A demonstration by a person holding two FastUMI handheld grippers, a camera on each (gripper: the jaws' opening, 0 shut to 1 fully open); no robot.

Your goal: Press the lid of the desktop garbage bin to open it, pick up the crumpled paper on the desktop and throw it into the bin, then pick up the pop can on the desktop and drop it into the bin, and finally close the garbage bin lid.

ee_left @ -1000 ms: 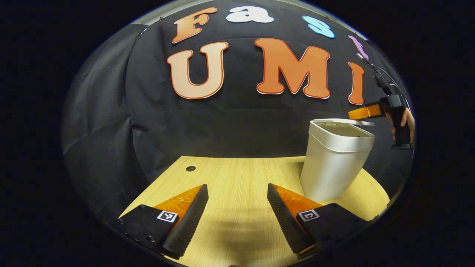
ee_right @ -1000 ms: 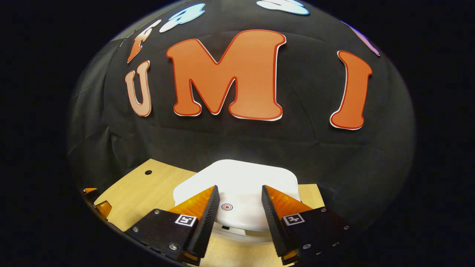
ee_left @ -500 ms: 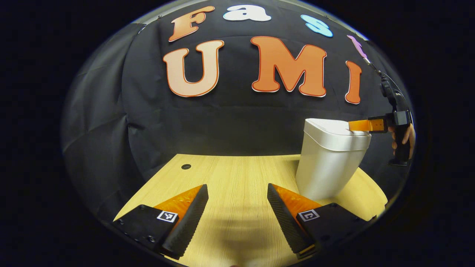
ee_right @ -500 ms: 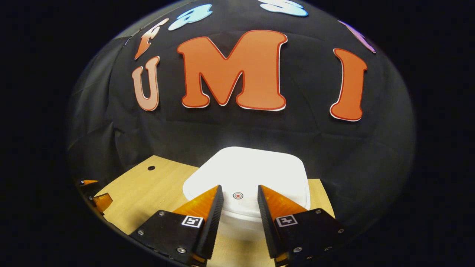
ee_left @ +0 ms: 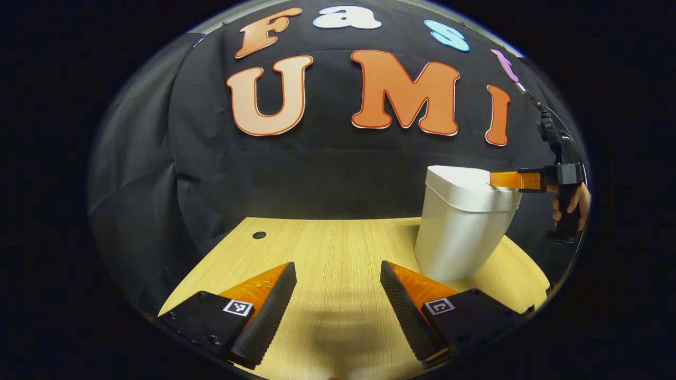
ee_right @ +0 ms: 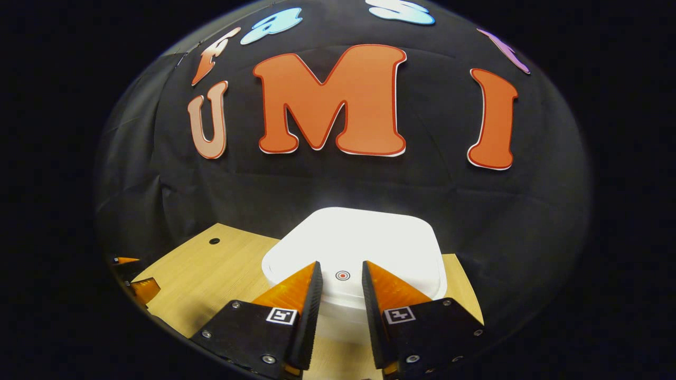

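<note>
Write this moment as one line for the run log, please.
stage: closing lid | right gripper: on lid, narrow gap | left gripper: open over table | bin: shut

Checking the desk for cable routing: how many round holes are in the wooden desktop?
1: a small dark hole near the desktop's far left corner, away from the garbage bin. More may hide behind the bin.

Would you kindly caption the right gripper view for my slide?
Right gripper, fingers narrowly apart, poised over the closed lid of the bin on the table.
</note>
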